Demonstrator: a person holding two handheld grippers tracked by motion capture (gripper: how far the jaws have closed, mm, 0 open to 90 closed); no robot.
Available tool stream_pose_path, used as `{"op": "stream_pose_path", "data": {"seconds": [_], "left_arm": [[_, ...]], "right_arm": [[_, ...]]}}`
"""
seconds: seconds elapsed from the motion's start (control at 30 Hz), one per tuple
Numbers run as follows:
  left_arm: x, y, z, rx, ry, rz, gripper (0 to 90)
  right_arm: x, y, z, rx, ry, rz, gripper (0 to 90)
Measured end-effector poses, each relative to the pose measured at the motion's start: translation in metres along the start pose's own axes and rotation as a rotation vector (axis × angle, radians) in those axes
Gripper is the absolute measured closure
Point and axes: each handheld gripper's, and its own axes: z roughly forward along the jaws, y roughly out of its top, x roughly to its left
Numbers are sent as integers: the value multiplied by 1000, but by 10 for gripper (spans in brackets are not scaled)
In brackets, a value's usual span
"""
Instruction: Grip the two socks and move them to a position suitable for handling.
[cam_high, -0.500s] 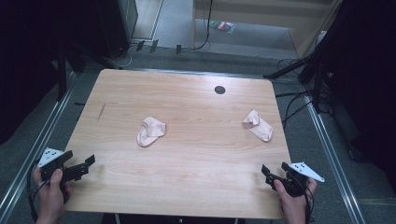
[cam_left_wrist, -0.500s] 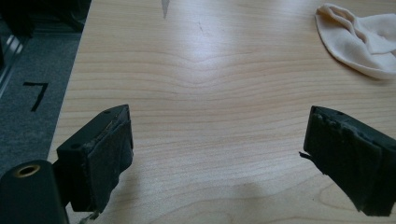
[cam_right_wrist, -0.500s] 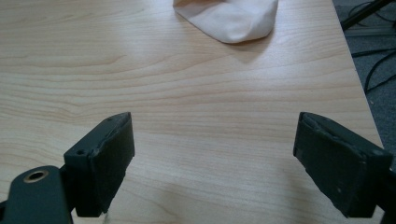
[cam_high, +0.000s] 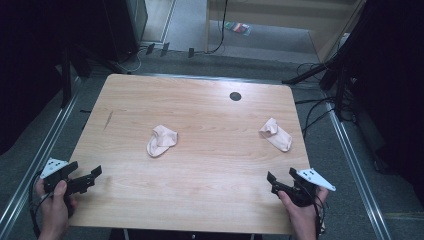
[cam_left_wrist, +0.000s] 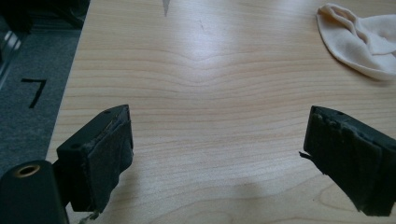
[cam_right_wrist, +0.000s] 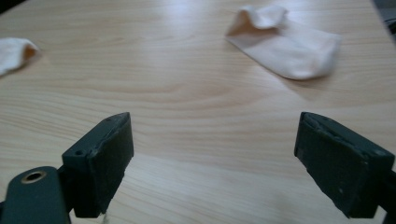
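Observation:
Two pale pink socks lie on the wooden table. One sock is near the middle, a little left; it also appears at the top right of the left gripper view as the sock. The other sock lies at the right side and is the sock ahead in the right gripper view. My left gripper is held over the table's front left corner, open and empty. My right gripper hovers at the front right, jaws wide apart with nothing between them.
A dark round hole sits near the table's far edge. Metal rails run along both sides on the grey floor, with cables at the right. A black mark is on the floor left of the table.
Both grippers have shifted only slightly; the socks lie where they were.

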Motion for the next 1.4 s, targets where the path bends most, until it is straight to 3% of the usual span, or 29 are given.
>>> {"op": "stream_pose_path", "data": {"seconds": [0.07, 0.1, 0.13, 0.27, 0.3, 0.33, 0.47, 0.57, 0.63, 0.67, 0.73, 0.77, 1.1, 1.4], "left_arm": [[0, 0, 0, 0, 2, -3, 85], [0, 0, 0, 0, 2, -3, 85], [0, 0, 0, -1, 3, -2, 86], [0, 0, 0, -2, 2, -2, 86], [0, 0, 0, -2, 2, -2, 86], [0, 0, 0, -2, -2, -4, 86], [0, 0, 0, 2, -1, -2, 86], [0, 0, 0, 2, -1, -4, 86], [0, 0, 0, 2, -2, -5, 86], [0, 0, 0, 2, -3, -6, 86], [0, 0, 0, 1, -4, -7, 86], [1, 0, 0, 0, -6, -6, 86], [2, 1, 1, 16, -14, -14, 86], [2, 1, 1, 14, -22, -14, 86]], "right_arm": [[16, 10, 4, 9, 36, -2, 90], [16, 10, 4, 9, 36, -2, 90], [31, 17, 9, 22, 72, -30, 85], [64, 28, 25, 52, 141, -69, 86], [64, 28, 25, 52, 141, -69, 86], [82, 33, 35, 66, 168, -110, 88], [119, 42, 60, 86, 236, -171, 118], [144, 48, 82, 97, 267, -207, 128], [150, 49, 88, 100, 274, -212, 129], [166, 52, 103, 110, 279, -237, 130], [173, 53, 110, 116, 280, -245, 131], [185, 55, 122, 124, 284, -261, 133], [225, 57, 167, 174, 309, -293, 140], [256, 59, 192, 194, 328, -338, 145]]}}
